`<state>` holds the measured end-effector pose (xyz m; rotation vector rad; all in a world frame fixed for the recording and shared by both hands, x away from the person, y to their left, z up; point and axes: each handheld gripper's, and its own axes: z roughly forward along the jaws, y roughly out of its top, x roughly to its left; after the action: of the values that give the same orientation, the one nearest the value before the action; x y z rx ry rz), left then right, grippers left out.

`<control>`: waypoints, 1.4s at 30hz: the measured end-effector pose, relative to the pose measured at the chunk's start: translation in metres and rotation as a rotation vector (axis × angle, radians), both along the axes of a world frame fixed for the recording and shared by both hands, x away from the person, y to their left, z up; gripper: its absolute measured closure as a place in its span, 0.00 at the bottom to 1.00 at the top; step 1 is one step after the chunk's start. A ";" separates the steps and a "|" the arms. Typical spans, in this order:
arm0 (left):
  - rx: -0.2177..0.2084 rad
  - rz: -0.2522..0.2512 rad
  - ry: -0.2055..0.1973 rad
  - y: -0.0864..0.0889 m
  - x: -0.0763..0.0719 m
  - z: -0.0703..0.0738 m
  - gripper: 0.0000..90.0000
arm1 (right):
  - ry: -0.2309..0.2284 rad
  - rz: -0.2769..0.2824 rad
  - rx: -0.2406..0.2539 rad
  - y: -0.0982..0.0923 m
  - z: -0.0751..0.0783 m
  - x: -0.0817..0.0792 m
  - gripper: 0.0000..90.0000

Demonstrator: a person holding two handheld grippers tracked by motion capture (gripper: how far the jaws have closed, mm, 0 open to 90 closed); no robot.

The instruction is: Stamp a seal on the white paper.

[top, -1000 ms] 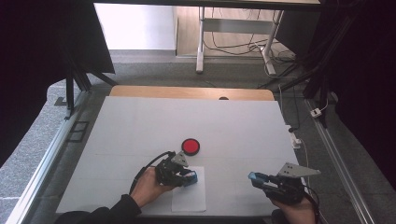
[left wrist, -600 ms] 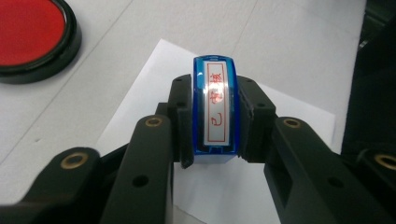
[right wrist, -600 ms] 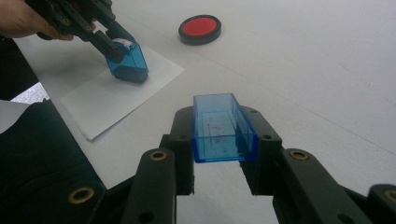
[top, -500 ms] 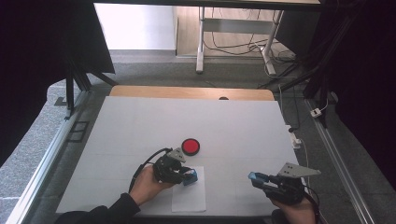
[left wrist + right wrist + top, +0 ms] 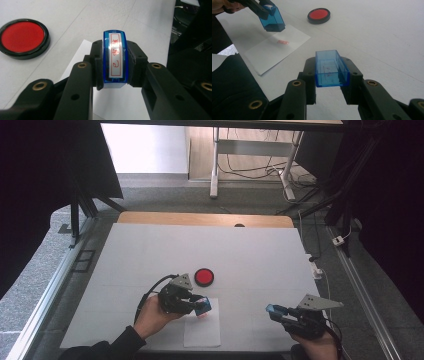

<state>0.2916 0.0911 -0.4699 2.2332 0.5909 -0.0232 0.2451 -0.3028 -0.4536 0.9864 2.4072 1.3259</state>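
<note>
1. The left gripper (image 5: 200, 306) is clamping a blue stamp (image 5: 115, 60) between its jaws, with the stamp's labelled top facing that gripper's camera so the printing face points down at the paper (image 5: 202, 332).
2. The stamp is hanging just above the paper, not touching it; the right gripper view is showing a red imprint (image 5: 282, 42) on the sheet beneath it, so the stamping itself looks done.
3. The right gripper (image 5: 331, 72) is gripping the stamp's clear blue cap (image 5: 331, 68) with its open side turned up, well apart from the stamp at the table's right near edge, probably parked there ready for recapping.
4. The red ink pad (image 5: 204, 276) is lying open on the table (image 5: 250, 250) just beyond the paper, near the left gripper, likely for easy re-inking.
5. Judging by this, the next step is bringing stamp and cap together, which needs careful lining up.
</note>
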 end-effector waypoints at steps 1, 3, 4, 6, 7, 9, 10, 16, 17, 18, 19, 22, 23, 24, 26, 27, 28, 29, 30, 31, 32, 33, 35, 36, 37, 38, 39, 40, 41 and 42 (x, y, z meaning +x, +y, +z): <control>-0.005 0.000 -0.003 0.001 0.000 0.001 0.78 | 0.000 0.000 0.000 0.000 0.000 0.000 0.76; -0.012 -0.001 -0.007 0.003 0.000 0.004 0.78 | 0.000 -0.001 0.000 0.000 0.000 0.000 0.76; -0.021 0.002 -0.007 0.004 -0.001 0.005 0.78 | -0.001 -0.001 0.000 0.000 0.000 0.000 0.76; -0.031 0.003 -0.013 0.006 -0.001 0.007 0.78 | -0.001 -0.001 0.000 0.000 0.000 0.000 0.76; -0.035 0.002 -0.016 0.007 -0.001 0.009 0.78 | -0.001 -0.001 0.000 0.000 0.000 0.000 0.76; -0.052 0.003 -0.024 0.010 -0.001 0.012 0.78 | -0.001 -0.001 -0.001 0.000 0.000 0.000 0.76; -0.061 0.001 -0.026 0.011 -0.001 0.013 0.78 | -0.001 -0.001 -0.001 0.000 0.000 0.000 0.76; -0.104 0.001 -0.041 0.019 -0.003 0.022 0.78 | -0.001 -0.001 -0.001 0.000 0.000 0.000 0.76; -0.111 0.002 -0.042 0.021 -0.003 0.023 0.78 | -0.001 -0.001 -0.002 0.000 0.000 0.000 0.76; -0.121 0.004 -0.045 0.022 -0.003 0.025 0.78 | -0.001 -0.001 -0.002 0.000 0.000 0.000 0.76; -0.126 0.004 -0.045 0.023 -0.003 0.026 0.78 | -0.001 -0.001 -0.002 0.000 0.000 0.000 0.76; -0.147 0.000 -0.044 0.027 -0.003 0.029 0.78 | -0.001 -0.001 -0.002 0.000 0.000 0.000 0.76; -0.154 -0.001 -0.045 0.029 -0.003 0.030 0.78 | -0.001 -0.001 -0.002 0.000 0.000 0.000 0.76; -0.161 0.000 -0.045 0.030 -0.004 0.031 0.78 | -0.001 -0.001 -0.001 0.000 0.000 0.000 0.76; -0.173 0.002 -0.046 0.033 -0.004 0.034 0.78 | 0.000 -0.001 -0.001 0.000 0.000 0.000 0.76; -0.179 0.002 -0.047 0.034 -0.004 0.035 0.78 | 0.000 -0.001 -0.001 0.000 0.000 0.000 0.76; -0.185 0.003 -0.048 0.035 -0.004 0.036 0.78 | 0.001 -0.001 -0.001 0.000 0.000 0.000 0.76; -0.190 0.003 -0.050 0.036 -0.004 0.037 0.78 | 0.001 -0.003 -0.004 0.000 0.000 0.000 0.76; -0.198 0.002 -0.049 0.038 -0.004 0.038 0.78 | 0.001 -0.002 -0.004 0.000 0.000 0.000 0.76; -0.205 0.004 -0.050 0.039 -0.004 0.039 0.78 | 0.001 -0.002 -0.005 0.000 0.000 0.000 0.76; -0.214 0.004 -0.053 0.040 -0.004 0.040 0.78 | 0.001 -0.002 -0.004 0.000 0.000 0.000 0.76; -0.221 0.001 -0.053 0.041 -0.005 0.040 0.78 | 0.001 -0.002 -0.005 0.000 0.000 0.000 0.76; -0.232 0.000 -0.058 0.042 -0.005 0.042 0.78 | 0.002 -0.002 -0.005 0.000 0.000 0.000 0.76; -0.236 -0.002 -0.060 0.043 -0.005 0.043 0.78 | 0.002 -0.002 -0.005 0.000 0.000 0.000 0.76; -0.239 -0.003 -0.062 0.044 -0.006 0.044 0.78 | 0.003 -0.002 -0.005 0.000 0.000 0.000 0.76; -0.241 -0.001 -0.065 0.044 -0.006 0.044 0.78 | 0.003 -0.001 -0.004 0.000 0.000 0.000 0.76; -0.244 -0.003 -0.064 0.045 -0.006 0.044 0.78 | 0.003 0.000 -0.004 0.000 0.000 0.000 0.76; -0.246 -0.003 -0.064 0.045 -0.006 0.045 0.78 | 0.004 0.000 -0.003 0.000 0.000 0.000 0.76; -0.248 -0.003 -0.063 0.045 -0.006 0.044 0.78 | 0.007 0.000 -0.009 0.000 0.000 0.000 0.76; -0.248 -0.004 -0.062 0.045 -0.006 0.044 0.78 | 0.008 0.000 -0.008 0.000 0.000 0.000 0.76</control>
<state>0.2855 0.1360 -0.4255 1.9880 0.5200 -0.0276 0.2456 -0.3029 -0.4536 0.9916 2.4167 1.3139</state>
